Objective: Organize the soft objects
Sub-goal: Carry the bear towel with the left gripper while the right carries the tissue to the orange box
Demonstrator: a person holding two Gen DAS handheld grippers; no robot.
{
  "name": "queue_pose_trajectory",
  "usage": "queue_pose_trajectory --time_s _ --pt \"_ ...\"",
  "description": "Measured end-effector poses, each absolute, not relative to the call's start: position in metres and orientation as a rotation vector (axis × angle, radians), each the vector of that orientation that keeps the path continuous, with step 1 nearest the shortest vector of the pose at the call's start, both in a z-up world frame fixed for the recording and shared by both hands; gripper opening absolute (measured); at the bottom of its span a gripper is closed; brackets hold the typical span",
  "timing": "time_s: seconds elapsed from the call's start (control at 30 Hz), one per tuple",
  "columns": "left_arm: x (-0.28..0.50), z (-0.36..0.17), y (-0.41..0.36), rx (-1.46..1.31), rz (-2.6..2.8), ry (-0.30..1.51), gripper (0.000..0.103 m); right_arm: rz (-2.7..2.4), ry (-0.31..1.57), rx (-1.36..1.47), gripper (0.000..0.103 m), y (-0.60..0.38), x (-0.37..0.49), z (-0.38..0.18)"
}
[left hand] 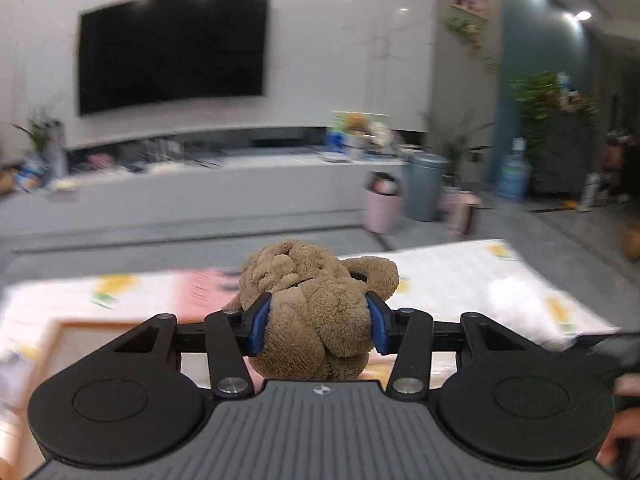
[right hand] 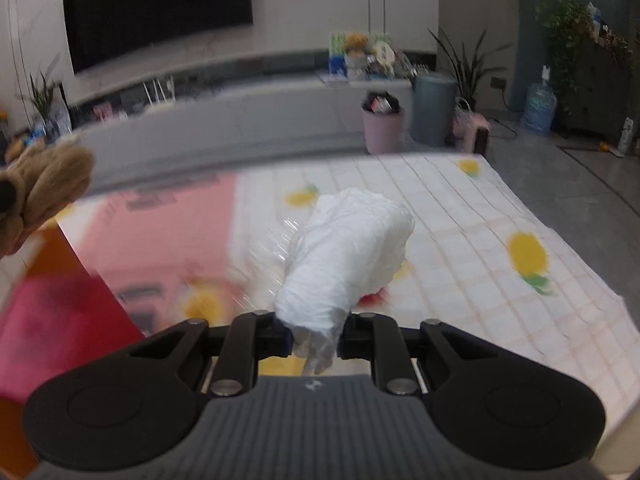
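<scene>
Behind the bench [right hand: 460, 216], a dark television [left hand: 172, 50] hung on a pale wall above a long low cabinet [left hand: 200, 184] cluttered with small items too blurred to name. On the floor beyond the bench's far right corner stood a pink bin [right hand: 383, 128] and, just beside it, a taller grey-blue bin [right hand: 434, 108], with leafy plants [right hand: 468, 64] behind them. A checked cloth printed with yellow fruit [right hand: 526, 254] covered the bench, and a pink sheet [right hand: 160, 232] lay on the cloth toward its left side. The left gripper [left hand: 318, 322] was held above the bench with its blue-padded fingers [left hand: 259, 326] clenched on a brown plush toy [left hand: 316, 300], pressing in on both sides of the soft body so that the toy bulged forward between them. The same toy showed at the left edge of the right wrist view, raised clear of the bench. The right gripper [right hand: 314, 338] had its fingers closed on the near end of a white crumpled bundle [right hand: 348, 256], which looked like a soft wrapped pack, though the blur kept its exact nature unclear. That bundle stretched away from the fingers over the middle of the bench; whether its far end rested on the cloth could not be told. An orange and red object [right hand: 52, 292] sat at the bench's left side, too smeared to identify.
</scene>
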State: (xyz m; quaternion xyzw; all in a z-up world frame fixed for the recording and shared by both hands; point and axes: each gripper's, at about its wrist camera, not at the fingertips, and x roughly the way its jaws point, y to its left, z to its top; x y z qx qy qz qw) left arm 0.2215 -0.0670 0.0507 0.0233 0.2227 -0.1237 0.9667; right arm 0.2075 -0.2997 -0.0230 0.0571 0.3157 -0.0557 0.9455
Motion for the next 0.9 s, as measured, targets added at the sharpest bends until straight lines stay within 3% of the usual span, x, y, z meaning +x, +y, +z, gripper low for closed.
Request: queue_pose_trajectory --time_s 0.37,0.77,0.87,0.9 --pt "0.231 0.033 0.047 0.106 0.008 0.516 0.055 0.152 0.501 0.152 0.017 -0.154 0.232 0.024" --pt "0.227 -0.009 0.074 0.178 0.019 0.57 0.055 0.469 0.58 0.021 0.017 -0.055 0.228 -0.002" --pt "0.228 -0.012 0.069 0.187 0.023 0.578 0.06 0.476 0.599 0.019 0.017 -0.05 0.232 -0.009" --pt "0.23 -0.012 0.068 0.187 0.031 0.582 0.068 0.476 0.605 0.017 0.017 -0.049 0.234 -0.011"
